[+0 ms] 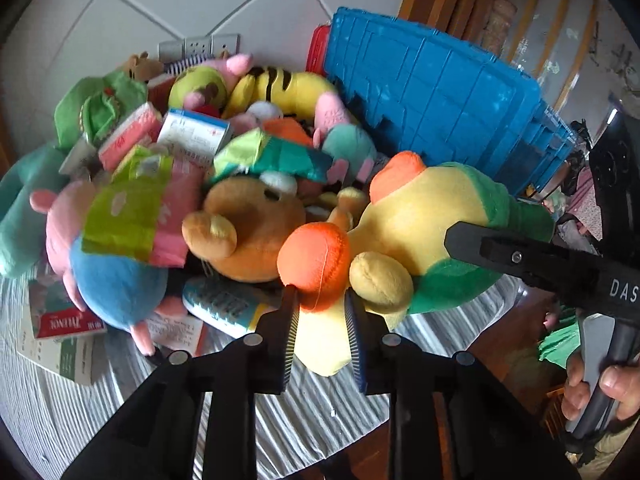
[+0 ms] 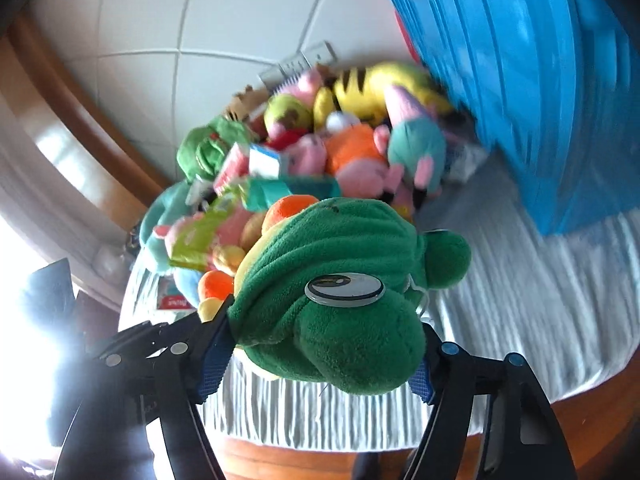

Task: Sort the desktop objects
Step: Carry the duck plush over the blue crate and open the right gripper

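A green and yellow plush frog [image 1: 420, 220] with orange feet lies at the near edge of a heap of plush toys and packets [image 1: 192, 168]. My left gripper [image 1: 322, 312] is shut on the frog's orange foot [image 1: 316, 260]. My right gripper [image 2: 320, 340] is shut on the frog's green head [image 2: 344, 304], with its big eye facing the camera. The right gripper also shows in the left wrist view [image 1: 540, 260], at the frog's head end. A blue plastic crate [image 1: 440, 92] stands behind the heap on the right.
The table carries a white ribbed cloth [image 2: 520, 300] over a wooden edge [image 2: 580, 408]. Booklets and boxes [image 1: 60, 324] lie at the left of the heap. A white tiled wall [image 1: 180, 0] with sockets stands behind. The heap also shows in the right wrist view [image 2: 320, 152].
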Available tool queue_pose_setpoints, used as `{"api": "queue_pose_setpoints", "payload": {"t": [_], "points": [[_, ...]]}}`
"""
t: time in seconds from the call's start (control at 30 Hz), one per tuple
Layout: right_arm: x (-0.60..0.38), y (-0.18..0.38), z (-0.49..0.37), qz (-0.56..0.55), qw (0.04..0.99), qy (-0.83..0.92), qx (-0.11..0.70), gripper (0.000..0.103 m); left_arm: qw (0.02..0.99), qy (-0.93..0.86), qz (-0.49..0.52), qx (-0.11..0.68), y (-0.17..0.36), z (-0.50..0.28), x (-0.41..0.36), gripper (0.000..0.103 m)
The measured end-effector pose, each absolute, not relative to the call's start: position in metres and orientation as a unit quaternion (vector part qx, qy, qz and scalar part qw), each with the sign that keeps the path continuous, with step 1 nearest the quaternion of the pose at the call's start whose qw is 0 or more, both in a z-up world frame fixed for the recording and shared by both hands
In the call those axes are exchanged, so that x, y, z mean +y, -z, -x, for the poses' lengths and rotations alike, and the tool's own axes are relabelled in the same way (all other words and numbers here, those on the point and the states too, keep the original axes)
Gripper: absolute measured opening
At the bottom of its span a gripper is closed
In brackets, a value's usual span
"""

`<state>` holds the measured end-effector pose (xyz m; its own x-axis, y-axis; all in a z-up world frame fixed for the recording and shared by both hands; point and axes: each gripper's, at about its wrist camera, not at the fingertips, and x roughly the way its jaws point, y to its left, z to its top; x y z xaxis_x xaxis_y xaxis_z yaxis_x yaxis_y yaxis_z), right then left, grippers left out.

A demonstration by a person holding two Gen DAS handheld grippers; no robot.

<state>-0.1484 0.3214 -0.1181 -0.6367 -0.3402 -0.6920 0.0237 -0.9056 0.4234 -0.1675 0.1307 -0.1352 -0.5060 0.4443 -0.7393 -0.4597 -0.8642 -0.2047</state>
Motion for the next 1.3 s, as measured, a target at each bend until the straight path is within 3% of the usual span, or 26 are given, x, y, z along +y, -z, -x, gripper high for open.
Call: {"api": "queue_pose_setpoints", "payload": {"t": [0.4,0.73,0.93,1.3], "points": [[0.334,-0.034,0.13,-0.262,0.081,0.951,-0.143,0.072,0.309,-0.912,0.268,0.04,-0.017,0.176,0.155,0.023],[0.438,-0.127,0.157,-0.204,0.038,0.972,-0.106,0.072,0.336,-0.912,0.229,0.055,-0.12,0.227,0.281,0.023],[0.543,-0.12,0.222,-0.256,0.023,0.961,-0.099,0.072,0.327,-0.9,0.273,0.095,-0.121,0.287,0.419,0.023],[0.704,-0.059,0.355,-0.379,0.025,0.92,-0.098,0.072,0.258,-0.843,0.451,0.14,-0.03,0.399,0.586,0.023]]}}
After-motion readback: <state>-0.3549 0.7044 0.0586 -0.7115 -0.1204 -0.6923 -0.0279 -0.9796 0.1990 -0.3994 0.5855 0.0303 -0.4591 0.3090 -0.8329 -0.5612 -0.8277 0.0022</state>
